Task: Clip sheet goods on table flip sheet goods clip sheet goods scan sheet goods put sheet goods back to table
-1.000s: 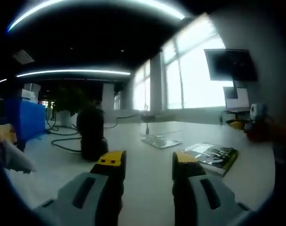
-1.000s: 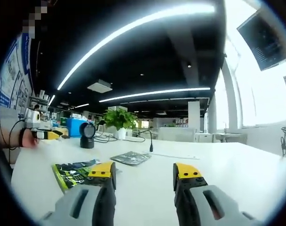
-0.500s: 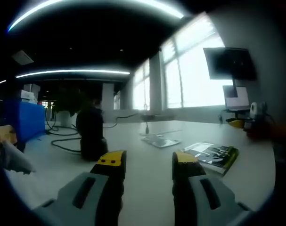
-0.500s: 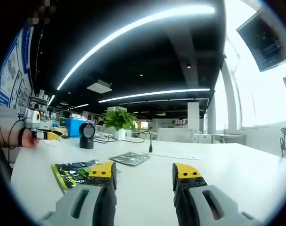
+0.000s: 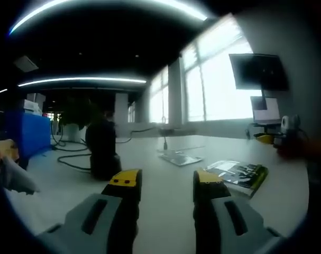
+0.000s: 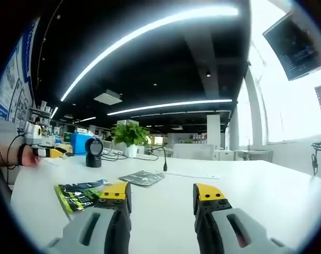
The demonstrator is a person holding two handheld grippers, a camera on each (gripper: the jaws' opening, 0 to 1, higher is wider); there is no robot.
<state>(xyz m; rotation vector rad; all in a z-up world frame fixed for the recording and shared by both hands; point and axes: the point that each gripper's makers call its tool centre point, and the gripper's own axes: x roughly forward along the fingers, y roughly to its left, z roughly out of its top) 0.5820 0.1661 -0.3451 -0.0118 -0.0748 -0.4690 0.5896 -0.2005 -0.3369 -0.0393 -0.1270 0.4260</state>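
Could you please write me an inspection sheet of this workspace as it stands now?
Surface: long white table, mostly bare.
Job's things: green-and-black printed flat packet lying flat near the right gripper; grey flat packet lying beyond it; neither clipped.
Clutter: black round-headed scanner standing upright; white crumpled sheet at the table's edge.
Grippers: left gripper and right gripper open, holding nothing, above the table.
Cables: black cables looping beside the scanner.
Surroundings: potted green plant, dark wall monitor, bright windows, ceiling light strips.
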